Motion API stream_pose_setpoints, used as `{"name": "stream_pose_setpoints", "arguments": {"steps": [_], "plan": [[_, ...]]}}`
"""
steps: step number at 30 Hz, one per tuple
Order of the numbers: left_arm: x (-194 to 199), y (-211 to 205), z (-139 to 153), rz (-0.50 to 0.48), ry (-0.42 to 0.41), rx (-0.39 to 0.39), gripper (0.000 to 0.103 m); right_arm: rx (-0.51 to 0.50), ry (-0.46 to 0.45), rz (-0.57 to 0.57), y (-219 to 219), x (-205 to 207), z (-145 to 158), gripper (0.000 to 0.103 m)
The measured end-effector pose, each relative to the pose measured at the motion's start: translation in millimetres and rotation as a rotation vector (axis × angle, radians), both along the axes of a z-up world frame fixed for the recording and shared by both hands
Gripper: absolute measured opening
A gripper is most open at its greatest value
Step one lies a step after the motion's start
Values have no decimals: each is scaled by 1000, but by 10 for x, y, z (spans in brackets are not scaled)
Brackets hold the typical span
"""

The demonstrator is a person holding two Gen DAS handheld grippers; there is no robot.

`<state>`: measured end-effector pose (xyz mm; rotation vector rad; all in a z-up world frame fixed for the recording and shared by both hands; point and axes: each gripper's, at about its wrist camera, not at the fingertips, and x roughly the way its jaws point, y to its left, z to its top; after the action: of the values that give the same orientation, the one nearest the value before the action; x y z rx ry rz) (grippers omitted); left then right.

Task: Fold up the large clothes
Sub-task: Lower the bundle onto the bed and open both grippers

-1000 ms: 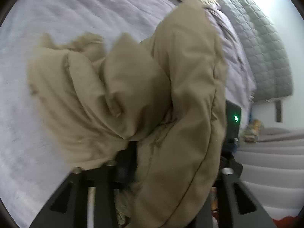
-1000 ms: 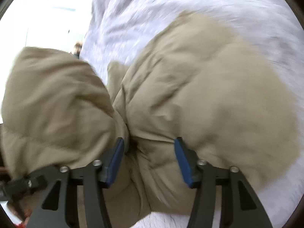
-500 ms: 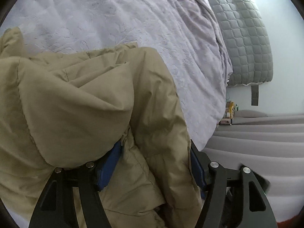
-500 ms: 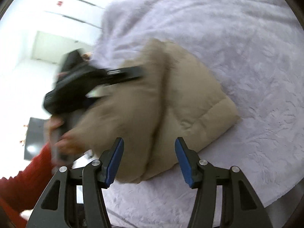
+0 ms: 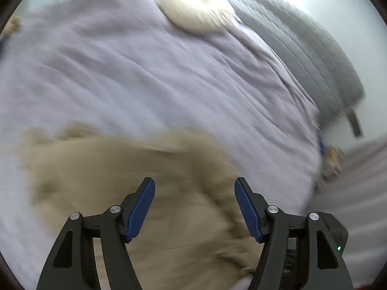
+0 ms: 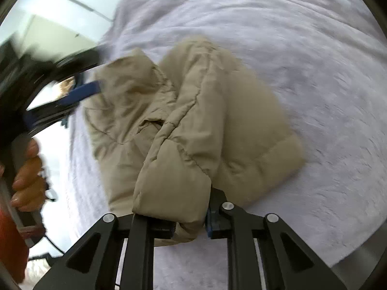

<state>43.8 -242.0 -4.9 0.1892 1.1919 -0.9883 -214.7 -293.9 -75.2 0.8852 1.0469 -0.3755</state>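
A beige padded jacket (image 6: 217, 125) lies bunched in a rough fold on the lilac bed cover (image 6: 314, 60). My right gripper (image 6: 191, 220) is at its near edge; the jaws are closing, and a thick fold of the jacket fills the gap and presses on the pads. In the left wrist view, which is motion-blurred, my left gripper (image 5: 193, 183) hovers open above the jacket (image 5: 96, 169) with nothing between its blue pads. The right wrist view shows that left gripper (image 6: 79, 91) at the jacket's far left side, held by a hand (image 6: 26, 169).
The bed cover (image 5: 145, 72) spreads wide around the jacket. A cream cushion (image 5: 196, 12) lies near a grey quilted headboard (image 5: 302, 55). The bed's edge drops off at right, with small clutter (image 5: 333, 159) beyond. A red sleeve (image 6: 9, 241) is at lower left.
My left gripper let go of the jacket and pulled back, so the jacket now lies below it. My right gripper went from open over the jacket to clamped on its near edge.
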Motion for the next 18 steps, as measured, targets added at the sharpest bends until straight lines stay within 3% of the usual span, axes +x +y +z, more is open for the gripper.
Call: {"name": "stream_pose_setpoints", "arguments": {"steps": [4, 7, 12, 18], "plan": [[310, 410, -133, 166, -135, 88, 69, -29, 44, -42, -82, -113, -85, 18], [516, 475, -482, 227, -76, 146, 69, -26, 50, -50, -123, -195, -136, 18], [444, 72, -746, 188, -119, 169, 69, -32, 79, -62, -176, -337, -186, 18], [195, -495, -916, 119, -162, 201, 69, 36, 97, -134, -522, -459, -526, 20]]}}
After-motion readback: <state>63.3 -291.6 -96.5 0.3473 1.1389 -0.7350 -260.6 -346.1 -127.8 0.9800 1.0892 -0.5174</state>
